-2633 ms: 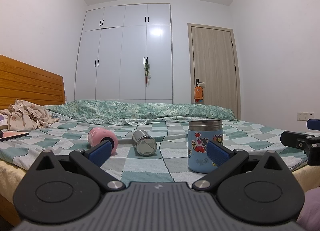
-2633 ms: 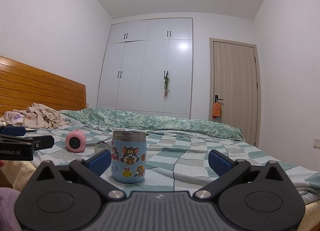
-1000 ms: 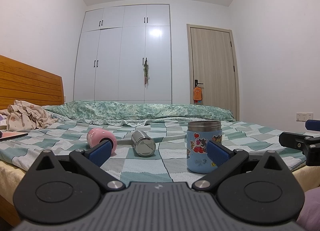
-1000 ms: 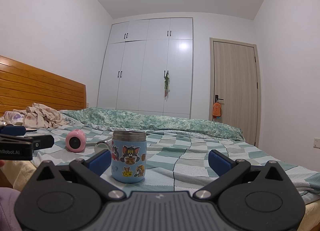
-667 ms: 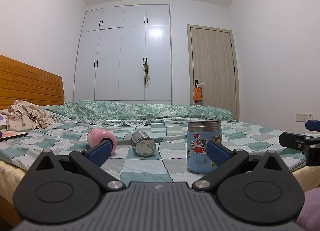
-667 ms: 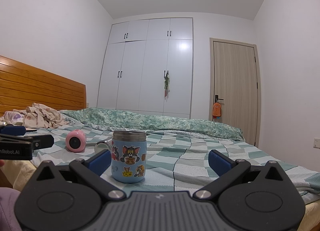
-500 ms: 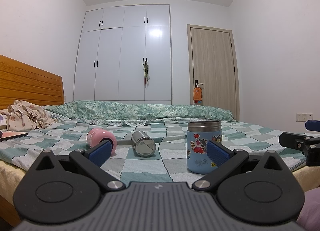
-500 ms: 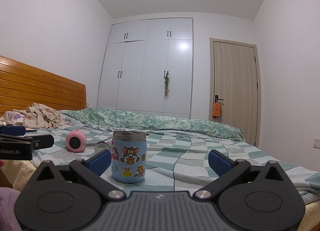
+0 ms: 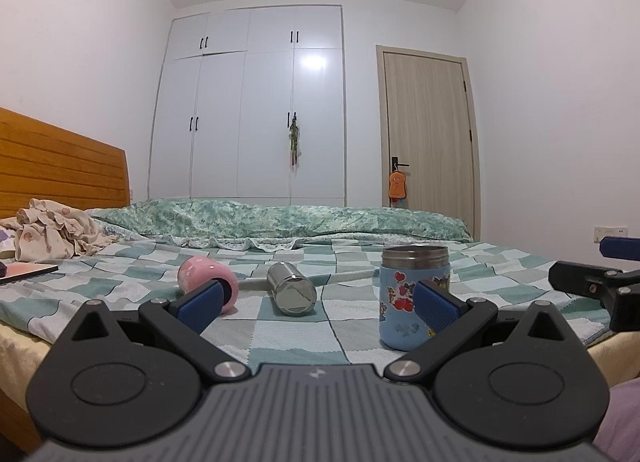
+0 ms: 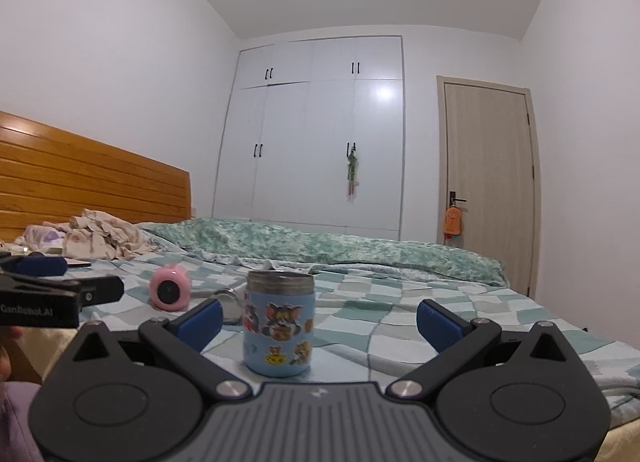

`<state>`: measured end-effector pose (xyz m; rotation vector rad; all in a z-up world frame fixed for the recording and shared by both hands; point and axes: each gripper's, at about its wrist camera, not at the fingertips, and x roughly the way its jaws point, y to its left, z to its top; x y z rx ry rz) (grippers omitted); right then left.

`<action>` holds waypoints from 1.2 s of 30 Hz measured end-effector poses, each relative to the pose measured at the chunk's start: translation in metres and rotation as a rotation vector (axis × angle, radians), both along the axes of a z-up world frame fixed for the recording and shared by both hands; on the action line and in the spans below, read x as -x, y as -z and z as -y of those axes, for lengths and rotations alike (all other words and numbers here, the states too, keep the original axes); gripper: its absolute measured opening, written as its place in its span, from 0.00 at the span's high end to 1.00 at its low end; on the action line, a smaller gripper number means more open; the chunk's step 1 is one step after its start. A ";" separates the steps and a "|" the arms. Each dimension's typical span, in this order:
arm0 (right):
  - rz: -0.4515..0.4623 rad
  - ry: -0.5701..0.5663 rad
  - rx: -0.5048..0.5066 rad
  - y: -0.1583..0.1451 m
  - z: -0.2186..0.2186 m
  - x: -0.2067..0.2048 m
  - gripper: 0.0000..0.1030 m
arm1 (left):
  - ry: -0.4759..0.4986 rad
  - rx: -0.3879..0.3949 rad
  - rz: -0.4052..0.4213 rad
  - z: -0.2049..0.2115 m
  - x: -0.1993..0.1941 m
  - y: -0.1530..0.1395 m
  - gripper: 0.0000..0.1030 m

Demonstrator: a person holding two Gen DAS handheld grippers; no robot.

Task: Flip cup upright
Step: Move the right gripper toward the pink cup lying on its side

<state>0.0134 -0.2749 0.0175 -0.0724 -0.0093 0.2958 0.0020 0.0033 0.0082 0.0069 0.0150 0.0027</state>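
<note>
Three cups rest on the bed, on its green-and-white checked bedspread (image 9: 288, 336). One, a light-blue cylindrical cup with cartoon stickers and a steel rim (image 9: 412, 298), stands upright near the front edge of the bed, to the right in the left wrist view and just left of centre in the right wrist view (image 10: 279, 336). The other two lie on their sides. A bare stainless-steel cylindrical cup (image 9: 291, 294) lies left of the blue one with its flat end facing the camera; in the right wrist view only a sliver of it (image 10: 231, 308) shows behind the blue cup. Farther left lies a pink rounded cup (image 9: 204, 278), partly hidden by a gripper finger in the left wrist view, its dark end facing the right wrist camera (image 10: 170, 290). The three cups sit apart from each other.

The left gripper (image 9: 318, 304) is wide open and holds nothing, its two blue-padded fingers spread in front of the pink cup and the blue cup. The right gripper (image 10: 318, 320) is likewise wide open and empty, with the blue cup between its fingers but closer to the left one, not touched.

One rumpled green floral duvet (image 9: 280, 219) lies across the far side of the bed. One pile of cream patterned cloth (image 9: 52, 234) sits at far left by the wooden headboard (image 9: 60, 169). Behind stand one white wardrobe (image 9: 252, 109) and one wooden door (image 9: 428, 133).
</note>
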 end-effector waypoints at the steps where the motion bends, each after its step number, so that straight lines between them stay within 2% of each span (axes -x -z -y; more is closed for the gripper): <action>1: -0.002 -0.010 0.001 -0.001 -0.004 -0.002 0.00 | 0.000 0.003 0.001 -0.002 0.000 -0.003 0.00; 12: 0.011 -0.134 0.015 -0.036 -0.048 -0.017 0.00 | -0.016 -0.012 0.023 -0.031 -0.007 -0.030 0.00; 21: -0.011 -0.253 0.032 -0.068 -0.107 -0.050 0.00 | -0.045 -0.061 0.022 -0.078 -0.027 -0.052 0.00; 24: -0.021 -0.285 0.051 -0.078 -0.130 -0.064 0.00 | -0.032 -0.053 0.006 -0.095 -0.037 -0.058 0.00; 30: -0.077 -0.337 0.086 -0.095 -0.183 -0.100 0.00 | -0.039 -0.049 -0.029 -0.136 -0.062 -0.066 0.00; 36: -0.169 -0.375 0.107 -0.101 -0.236 -0.153 0.00 | -0.058 -0.052 -0.082 -0.180 -0.097 -0.067 0.00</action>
